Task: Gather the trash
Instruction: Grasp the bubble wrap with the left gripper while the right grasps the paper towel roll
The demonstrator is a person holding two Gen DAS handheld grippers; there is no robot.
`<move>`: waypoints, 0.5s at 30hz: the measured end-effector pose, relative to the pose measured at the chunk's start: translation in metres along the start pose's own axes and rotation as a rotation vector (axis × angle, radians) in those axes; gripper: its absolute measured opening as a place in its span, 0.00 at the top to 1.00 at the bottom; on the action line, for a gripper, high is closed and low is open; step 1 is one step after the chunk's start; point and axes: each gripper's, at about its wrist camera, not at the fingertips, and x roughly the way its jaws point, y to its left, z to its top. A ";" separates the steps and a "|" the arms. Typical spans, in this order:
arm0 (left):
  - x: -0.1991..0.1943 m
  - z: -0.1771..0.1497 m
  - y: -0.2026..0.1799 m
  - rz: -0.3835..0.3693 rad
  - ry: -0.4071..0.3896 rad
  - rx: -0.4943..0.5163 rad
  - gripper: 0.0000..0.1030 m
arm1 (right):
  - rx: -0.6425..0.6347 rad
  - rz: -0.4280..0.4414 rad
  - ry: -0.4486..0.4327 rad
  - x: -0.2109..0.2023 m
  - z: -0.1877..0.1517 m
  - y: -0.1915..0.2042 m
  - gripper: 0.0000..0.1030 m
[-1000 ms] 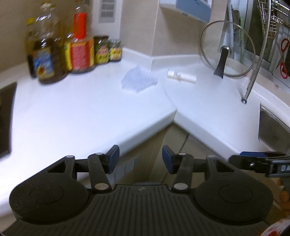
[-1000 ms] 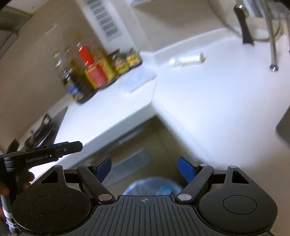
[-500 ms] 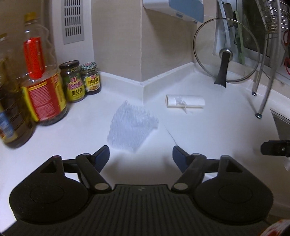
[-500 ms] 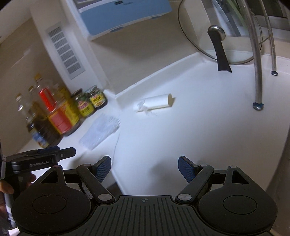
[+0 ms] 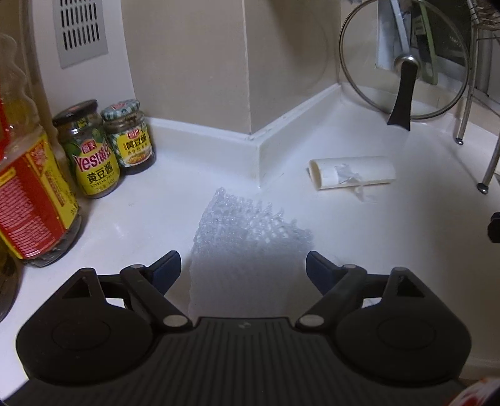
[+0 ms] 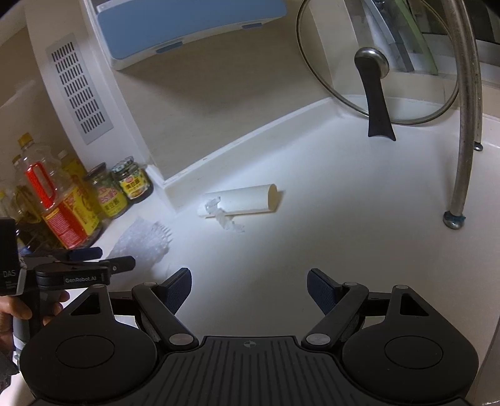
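Our left hand-held gripper [image 5: 243, 265] has just been opening and now stands wide, holding nothing, with the near edge of the clear bubble-wrap sheet [image 5: 247, 228] lying flat on the white tabletop [image 5: 390, 237] between its fingers. Our right hand-held gripper [image 6: 249, 283] is open and empty, facing the white paper roll [image 6: 242, 201] near the corner.

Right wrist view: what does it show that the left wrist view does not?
Only the right wrist view shows the blue and white box on the wall and the left gripper, seen from the side.

Only the left wrist view shows that gripper's jaws, which have just been opening, either side of the bubble wrap.

Both show the cardboard tube, the sauce jars and the glass lid.
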 end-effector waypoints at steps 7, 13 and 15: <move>0.015 0.001 0.003 -0.030 0.021 0.003 0.43 | 0.010 -0.014 0.002 0.012 0.006 -0.002 0.21; 0.011 0.004 0.006 -0.019 -0.008 0.031 0.87 | -0.008 -0.012 0.002 0.024 0.012 0.000 0.21; 0.009 0.004 0.009 -0.012 -0.015 0.034 0.89 | -0.024 -0.007 -0.004 0.028 0.015 0.002 0.21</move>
